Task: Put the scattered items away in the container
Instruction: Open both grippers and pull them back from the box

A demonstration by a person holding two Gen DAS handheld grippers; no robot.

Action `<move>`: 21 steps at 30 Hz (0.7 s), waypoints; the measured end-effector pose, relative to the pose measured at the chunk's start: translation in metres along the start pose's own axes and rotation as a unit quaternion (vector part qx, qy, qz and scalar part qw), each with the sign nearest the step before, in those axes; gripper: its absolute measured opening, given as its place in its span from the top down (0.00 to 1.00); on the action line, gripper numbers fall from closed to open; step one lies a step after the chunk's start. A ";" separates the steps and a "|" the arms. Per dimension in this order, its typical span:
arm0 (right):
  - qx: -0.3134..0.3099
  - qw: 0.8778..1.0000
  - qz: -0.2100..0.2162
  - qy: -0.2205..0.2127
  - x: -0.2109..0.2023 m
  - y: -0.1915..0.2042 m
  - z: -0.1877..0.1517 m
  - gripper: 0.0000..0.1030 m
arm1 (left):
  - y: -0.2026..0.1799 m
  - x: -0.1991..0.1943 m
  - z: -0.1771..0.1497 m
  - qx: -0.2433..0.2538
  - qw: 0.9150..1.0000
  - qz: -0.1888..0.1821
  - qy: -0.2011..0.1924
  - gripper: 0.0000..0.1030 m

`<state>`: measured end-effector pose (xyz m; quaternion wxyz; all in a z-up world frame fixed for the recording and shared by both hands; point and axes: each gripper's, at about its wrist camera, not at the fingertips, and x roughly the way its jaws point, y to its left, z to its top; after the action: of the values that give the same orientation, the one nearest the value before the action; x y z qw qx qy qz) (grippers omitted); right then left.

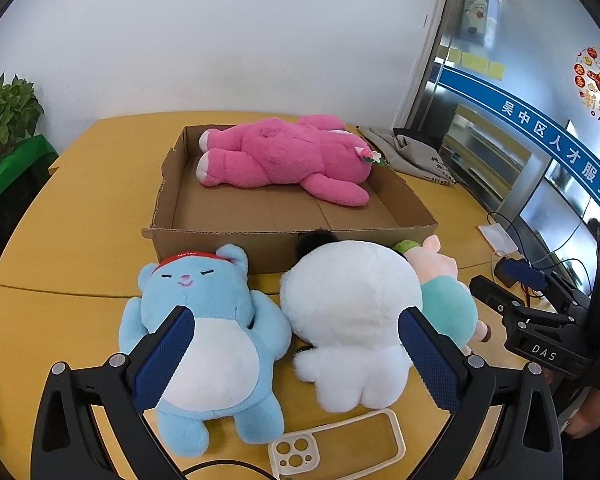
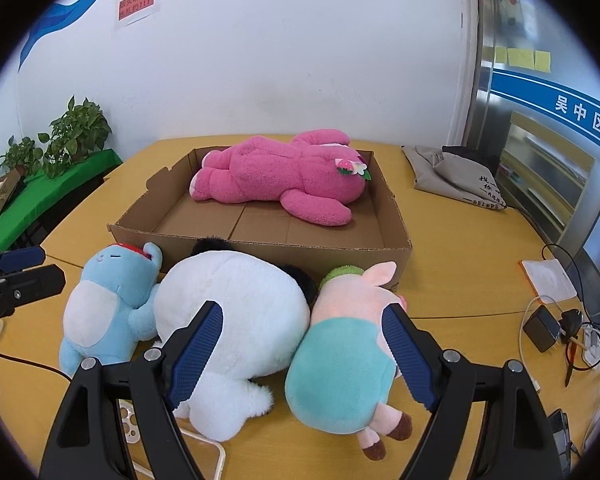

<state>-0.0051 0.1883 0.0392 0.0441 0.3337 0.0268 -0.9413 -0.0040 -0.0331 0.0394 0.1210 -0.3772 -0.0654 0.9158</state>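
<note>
- My left gripper [image 1: 296,354] has its jaws wide apart and they hold nothing. The blue bear [image 1: 204,340] lies under the left jaw, and the white plush [image 1: 348,320] lies under the right jaw.
- My right gripper [image 2: 302,354] also has its jaws wide apart with nothing in them. The pig toy [image 2: 348,356] lies between them, close to the right jaw, and the white plush is by the left jaw.
- A phone case [image 1: 332,444] lies on the surface [image 1: 60,240] just below my left jaws.
- Past the toys, ahead of both jaws, sits the cardboard box [image 1: 260,246]. The pink bear [image 1: 288,160] lies inside it, at the far end.
</note>
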 end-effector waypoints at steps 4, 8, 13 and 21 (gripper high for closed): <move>-0.001 1.000 0.000 0.002 0.001 0.002 -0.003 0.20 | 0.002 0.003 -0.004 0.000 1.000 -0.001 0.006 0.00; 0.000 1.000 0.002 0.007 0.004 0.004 -0.007 0.20 | 0.004 0.008 -0.007 -0.005 1.000 0.003 0.014 0.00; -0.002 1.000 0.005 0.007 0.005 0.005 -0.009 0.20 | 0.008 0.011 -0.008 -0.013 1.000 0.002 0.017 0.00; -0.003 1.000 0.001 0.013 0.010 0.005 -0.012 0.20 | 0.007 0.019 -0.013 -0.015 1.000 0.000 0.022 0.00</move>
<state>-0.0048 0.1839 0.0232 0.0462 0.3462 0.0296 -0.9366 -0.0089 -0.0343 0.0164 0.1165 -0.3989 -0.0768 0.9063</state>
